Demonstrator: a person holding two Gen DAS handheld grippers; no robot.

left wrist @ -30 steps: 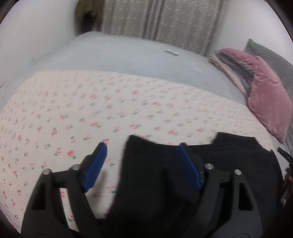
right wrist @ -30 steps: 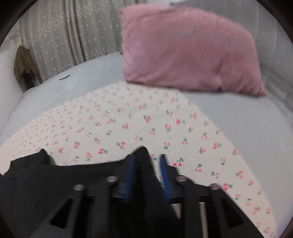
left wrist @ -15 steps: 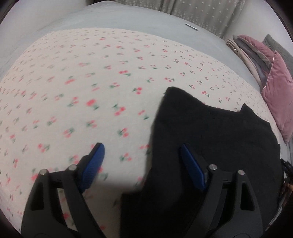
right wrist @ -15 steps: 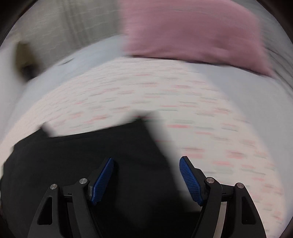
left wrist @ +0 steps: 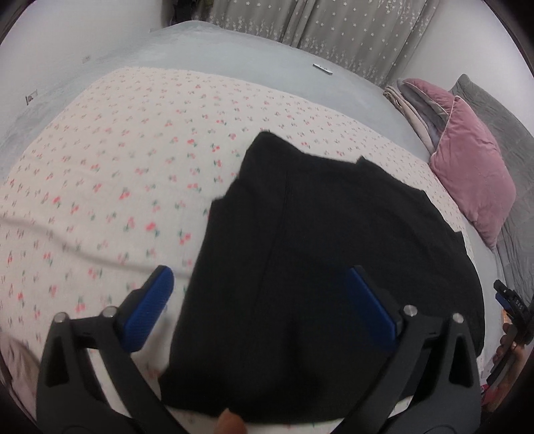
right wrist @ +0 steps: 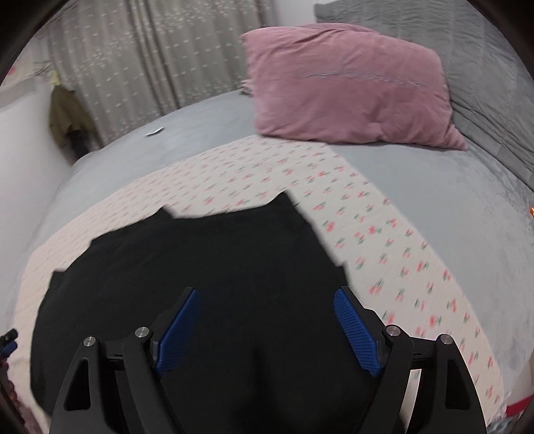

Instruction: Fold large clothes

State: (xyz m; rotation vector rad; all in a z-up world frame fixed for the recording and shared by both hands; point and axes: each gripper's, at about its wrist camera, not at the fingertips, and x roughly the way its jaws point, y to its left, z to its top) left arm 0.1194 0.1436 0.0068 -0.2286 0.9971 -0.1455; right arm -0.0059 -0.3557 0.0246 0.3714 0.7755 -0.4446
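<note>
Left gripper: jaws opening, blue pads spread wide, nothing pinched. Seen past them, the black garment lies flat on the cherry-print sheet; its left edge runs up between the two pads, so the right pad sits over black cloth and the left pad over bare sheet. No pad presses the cloth that I can see. Something skin-coloured shows at the bottom edge of the left view, below the garment's near hem; cannot tell what it is. Right gripper: jaws opening, pads wide apart, nothing between them gripped. Both of its pads sit over the garment, whose right edge falls just right of the right pad. Far edge of the garment shows two raised corners with a dip between them. Beyond the garment the sheet continues, then plain grey bedding. A pink pillow rests on the far right of the bed, well apart from the garment, against a grey quilt. Starred curtain hangs at the far wall.
</note>
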